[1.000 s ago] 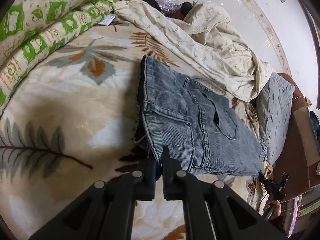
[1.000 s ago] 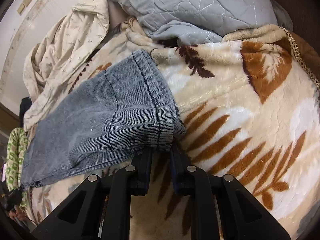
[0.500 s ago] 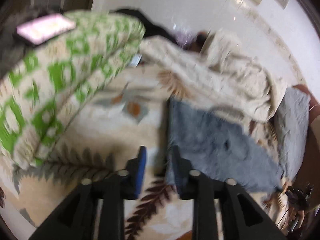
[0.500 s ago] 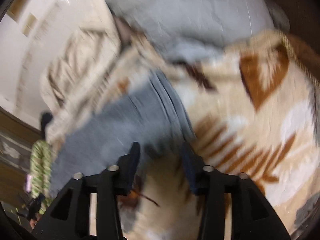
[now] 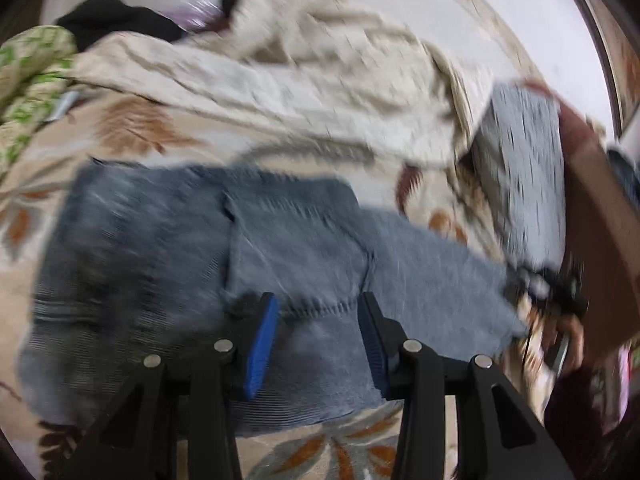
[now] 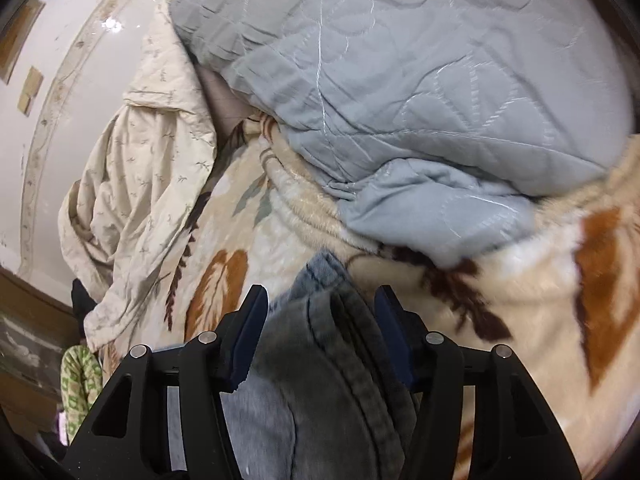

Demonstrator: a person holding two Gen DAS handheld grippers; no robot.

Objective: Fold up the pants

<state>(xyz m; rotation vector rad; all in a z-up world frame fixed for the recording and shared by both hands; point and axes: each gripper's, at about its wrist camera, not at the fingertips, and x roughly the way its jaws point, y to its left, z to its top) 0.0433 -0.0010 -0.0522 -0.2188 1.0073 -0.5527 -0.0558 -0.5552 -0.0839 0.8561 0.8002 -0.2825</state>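
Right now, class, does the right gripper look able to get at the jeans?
Probably yes: the right gripper stands open with the jeans lying between its jaws and nothing over them.

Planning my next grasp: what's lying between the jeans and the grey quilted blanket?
In the right wrist view, only leaf-print fleece blanket shows between the jeans and the grey quilted blanket.

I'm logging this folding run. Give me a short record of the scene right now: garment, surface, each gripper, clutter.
garment: grey jeans, lying on the blanket
surface: leaf-print blanket
left gripper: just opened, over the jeans, nothing pinched
right gripper: open, jeans hem between its fingers, unpinched
clutter: cream sheet, grey quilt
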